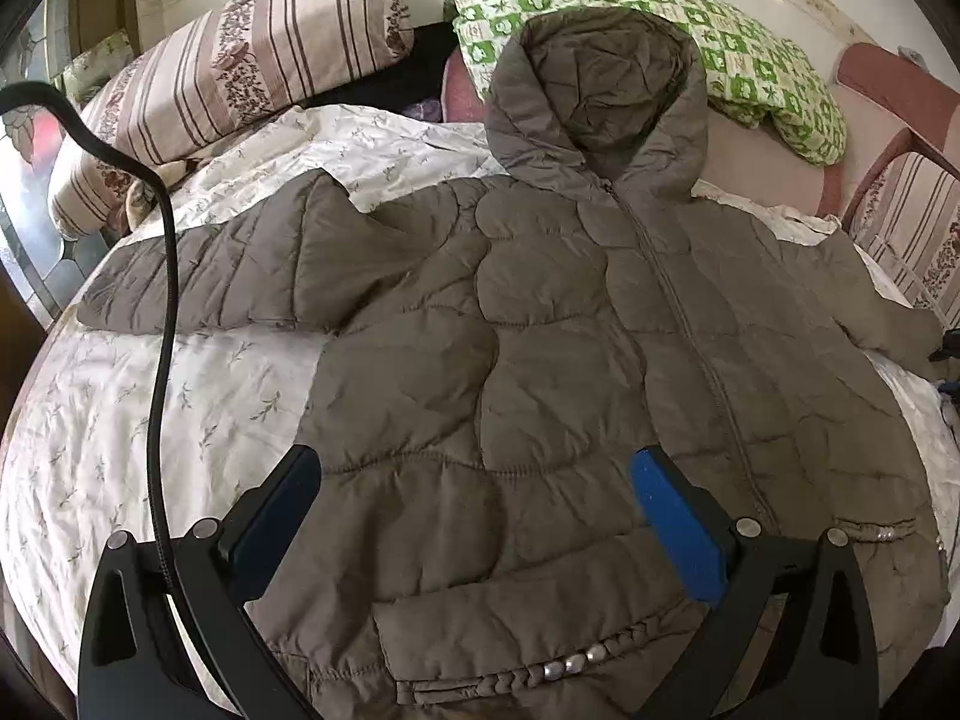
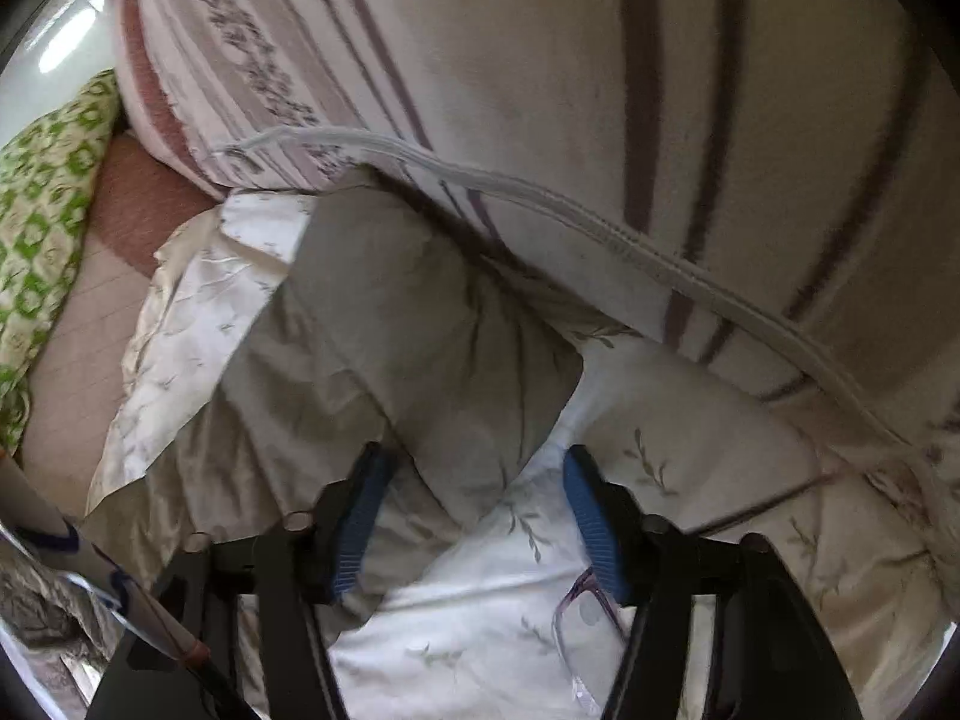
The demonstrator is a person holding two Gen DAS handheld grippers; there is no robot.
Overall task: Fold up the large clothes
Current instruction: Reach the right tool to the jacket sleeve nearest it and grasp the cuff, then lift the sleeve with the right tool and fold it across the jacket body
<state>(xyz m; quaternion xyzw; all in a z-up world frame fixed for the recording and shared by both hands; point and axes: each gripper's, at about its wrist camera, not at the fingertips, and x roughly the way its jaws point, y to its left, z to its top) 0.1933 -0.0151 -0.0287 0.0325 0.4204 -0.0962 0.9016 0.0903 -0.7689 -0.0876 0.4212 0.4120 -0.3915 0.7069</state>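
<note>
A brown quilted hooded jacket [image 1: 540, 330] lies front up and spread flat on a bed with a white floral sheet [image 1: 120, 420]. Its zip is closed, its hood points to the far side, and both sleeves stretch out sideways. My left gripper [image 1: 474, 462] hovers open over the jacket's lower left front, near the pocket with silver studs [image 1: 570, 660]. In the right wrist view the end of the jacket's sleeve [image 2: 408, 348] lies between the blue pads of my right gripper [image 2: 474, 456]. Those jaws stand partly apart, with a gap showing at the right pad [image 2: 594, 516].
Striped pillows [image 1: 240, 60] and a green checked quilt [image 1: 750, 48] lie at the head of the bed. A striped cushion [image 2: 600, 120] rises just behind the sleeve. A black cable [image 1: 165, 300] hangs at the left. A pair of glasses [image 2: 570, 606] lies on the sheet under my right gripper.
</note>
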